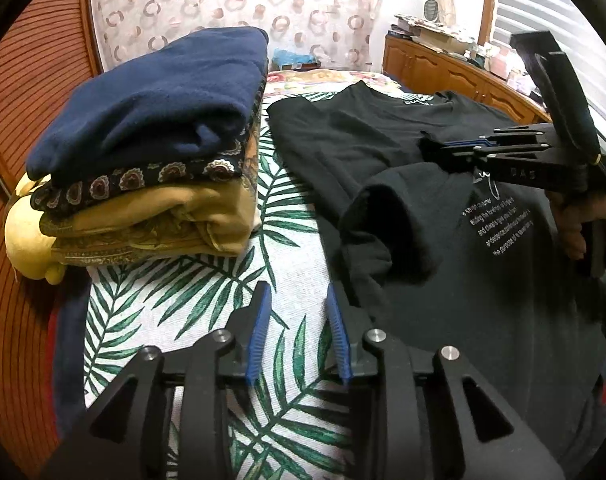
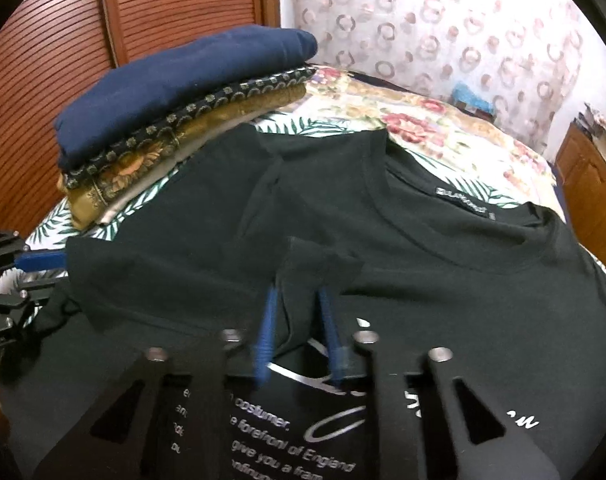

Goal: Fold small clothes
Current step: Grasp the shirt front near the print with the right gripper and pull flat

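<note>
A black T-shirt [image 1: 383,128] with white print lies spread on the bed, one sleeve [image 1: 387,216] folded in over its body. In the right wrist view, my right gripper [image 2: 297,296] is shut on a raised fold of the black T-shirt [image 2: 443,264] near its middle. The left wrist view shows the same right gripper [image 1: 425,146] from the side, low over the shirt. My left gripper [image 1: 297,292] stands open and empty over the leaf-print sheet, just left of the shirt's edge. It also shows as the left gripper [image 2: 59,272] at that view's left border.
A stack of folded clothes [image 1: 155,140], navy on top, sits at the left of the bed on a leaf-print sheet [image 1: 175,304]. A floral cover [image 2: 423,120] lies beyond the shirt. A slatted wooden panel [image 1: 23,120] runs along the left, a wooden cabinet [image 1: 443,68] at the back right.
</note>
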A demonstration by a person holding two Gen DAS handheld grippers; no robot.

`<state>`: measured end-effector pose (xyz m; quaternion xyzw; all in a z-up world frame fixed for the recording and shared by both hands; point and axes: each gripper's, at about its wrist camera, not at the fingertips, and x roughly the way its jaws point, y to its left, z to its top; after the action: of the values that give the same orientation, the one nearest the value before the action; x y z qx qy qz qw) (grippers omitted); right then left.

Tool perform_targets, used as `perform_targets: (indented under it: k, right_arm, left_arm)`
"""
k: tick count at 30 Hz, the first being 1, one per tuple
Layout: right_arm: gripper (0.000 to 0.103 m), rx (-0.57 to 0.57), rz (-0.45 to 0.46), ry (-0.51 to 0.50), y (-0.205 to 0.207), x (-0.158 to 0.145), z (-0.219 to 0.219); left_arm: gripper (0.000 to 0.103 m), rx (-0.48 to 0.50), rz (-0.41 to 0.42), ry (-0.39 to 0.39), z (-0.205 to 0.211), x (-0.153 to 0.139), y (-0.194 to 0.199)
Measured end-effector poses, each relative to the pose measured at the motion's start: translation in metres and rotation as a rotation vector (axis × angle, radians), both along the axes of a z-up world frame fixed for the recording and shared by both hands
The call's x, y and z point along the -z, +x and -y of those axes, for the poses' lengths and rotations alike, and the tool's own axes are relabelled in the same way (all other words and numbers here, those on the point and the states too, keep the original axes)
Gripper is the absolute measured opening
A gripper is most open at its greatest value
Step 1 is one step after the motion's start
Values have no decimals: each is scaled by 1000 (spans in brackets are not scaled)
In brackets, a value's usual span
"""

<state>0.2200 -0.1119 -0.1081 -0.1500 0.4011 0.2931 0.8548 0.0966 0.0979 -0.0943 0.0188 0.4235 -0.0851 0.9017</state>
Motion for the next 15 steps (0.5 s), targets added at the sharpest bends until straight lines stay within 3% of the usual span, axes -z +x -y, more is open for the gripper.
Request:
perform_targets:
  k: [2,5,13,15]
  right_arm:
    - [3,2,14,-3,-1,-1,5]
    - [1,45,46,1,1,-7,22]
    - [2,141,63,16,8,-19,63]
    - [11,153,58,13,10,-19,66]
  left_arm:
    - [30,-4,0,4,0,0,-2]
    - [31,-8,-1,3,-1,-1,-1]
    - [43,-35,-4,4,-2,-2,0]
    - [50,-52,-7,4,-4,-1,1]
